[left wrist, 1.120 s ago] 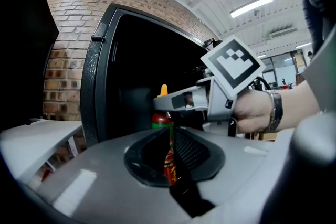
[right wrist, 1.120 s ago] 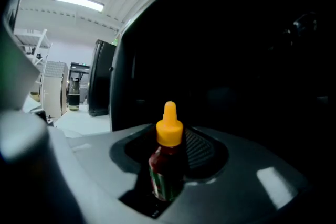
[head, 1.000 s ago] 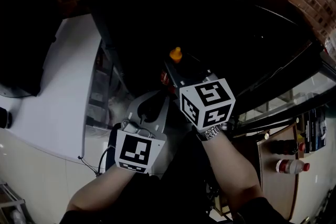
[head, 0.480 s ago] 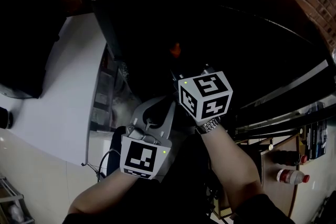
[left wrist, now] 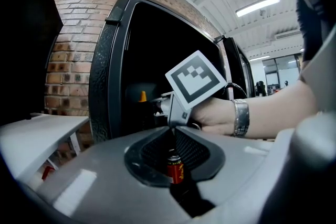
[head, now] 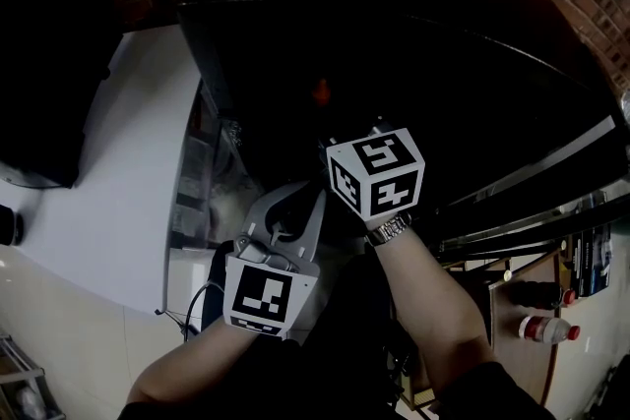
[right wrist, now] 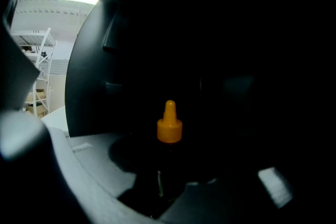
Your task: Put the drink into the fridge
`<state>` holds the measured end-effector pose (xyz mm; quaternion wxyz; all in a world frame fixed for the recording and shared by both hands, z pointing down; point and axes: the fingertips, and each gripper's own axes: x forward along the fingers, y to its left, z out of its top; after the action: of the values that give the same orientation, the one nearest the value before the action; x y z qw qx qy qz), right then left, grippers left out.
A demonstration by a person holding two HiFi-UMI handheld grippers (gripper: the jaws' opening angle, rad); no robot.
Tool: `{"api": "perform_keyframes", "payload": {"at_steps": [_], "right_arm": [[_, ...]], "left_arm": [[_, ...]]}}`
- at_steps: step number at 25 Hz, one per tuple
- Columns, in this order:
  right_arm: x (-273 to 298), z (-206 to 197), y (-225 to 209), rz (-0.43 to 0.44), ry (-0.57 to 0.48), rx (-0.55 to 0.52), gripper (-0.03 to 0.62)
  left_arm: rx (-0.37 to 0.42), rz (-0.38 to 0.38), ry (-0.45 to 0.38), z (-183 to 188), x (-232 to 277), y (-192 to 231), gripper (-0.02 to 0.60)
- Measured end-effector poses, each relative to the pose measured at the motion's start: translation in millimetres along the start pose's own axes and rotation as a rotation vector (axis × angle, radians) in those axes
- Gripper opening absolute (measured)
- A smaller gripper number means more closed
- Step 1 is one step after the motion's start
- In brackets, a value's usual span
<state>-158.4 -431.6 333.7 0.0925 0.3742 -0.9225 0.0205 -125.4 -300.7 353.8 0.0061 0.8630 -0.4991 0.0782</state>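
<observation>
Inside the fridge (left wrist: 107, 60) opening, near its left edge, the drink (right wrist: 169, 126) is a dark bottle with an orange spout cap, upright, and clamped between the right gripper's (right wrist: 167, 162) jaws, which press on the bottle body below the cap. Can't tell whether the bottle base rests on a shelf; the interior is too dark. The right forearm reaches forward from the lower right of the head view, the wrist with a metal watch (left wrist: 240, 117) is straight, the gripper points roughly level into the cabinet, and its marker cube (head: 377, 174) faces up. The left gripper (left wrist: 172, 131) sits lower and nearer the person, just beside and behind the right one, aimed at the same opening. Its jaw tips are together and the bowed pads leave an oval gap. A small red can (left wrist: 175, 168) shows through that gap, apparently beyond the jaws, and the pads don't appear to be pressing on it. The left forearm comes in from the lower left. A white table (head: 108, 162) stands left of the fridge, against the brick wall (left wrist: 68, 34).
</observation>
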Motion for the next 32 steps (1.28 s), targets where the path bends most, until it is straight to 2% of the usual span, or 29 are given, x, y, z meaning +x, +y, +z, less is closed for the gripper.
{"api": "perform_keyframes", "payload": {"at_steps": [2, 4, 7, 14, 16, 20, 28, 32], "right_arm": [[1, -5, 1, 0.005, 0.020, 0.009, 0.163], [-2, -10, 1, -0.002, 0.035, 0.024, 0.206], [-16, -7, -3, -0.041, 0.028, 0.024, 0.206], [-78, 4, 10, -0.118, -0.024, 0.014, 0.206], [-99, 1, 19, -0.132, -0.030, 0.021, 0.206], [-146, -6, 37, -0.163, -0.047, 0.051, 0.206], [-253, -30, 72, -0.240, -0.052, 0.080, 0.206], [-310, -43, 81, -0.310, -0.044, 0.085, 0.206]], "left_arm": [[-0.016, 0.009, -0.007, 3, -4, -1, 0.032], [-0.010, 0.010, -0.007, 2, -9, -2, 0.032], [0.021, 0.001, -0.004, -2, -19, -4, 0.032], [0.001, -0.003, -0.029, 5, -47, -22, 0.032], [-0.014, -0.004, -0.040, 9, -57, -33, 0.032], [0.019, -0.036, -0.039, 9, -74, -57, 0.032], [-0.013, -0.087, -0.064, 15, -110, -119, 0.032], [0.034, -0.155, -0.067, 15, -127, -158, 0.032]]}}
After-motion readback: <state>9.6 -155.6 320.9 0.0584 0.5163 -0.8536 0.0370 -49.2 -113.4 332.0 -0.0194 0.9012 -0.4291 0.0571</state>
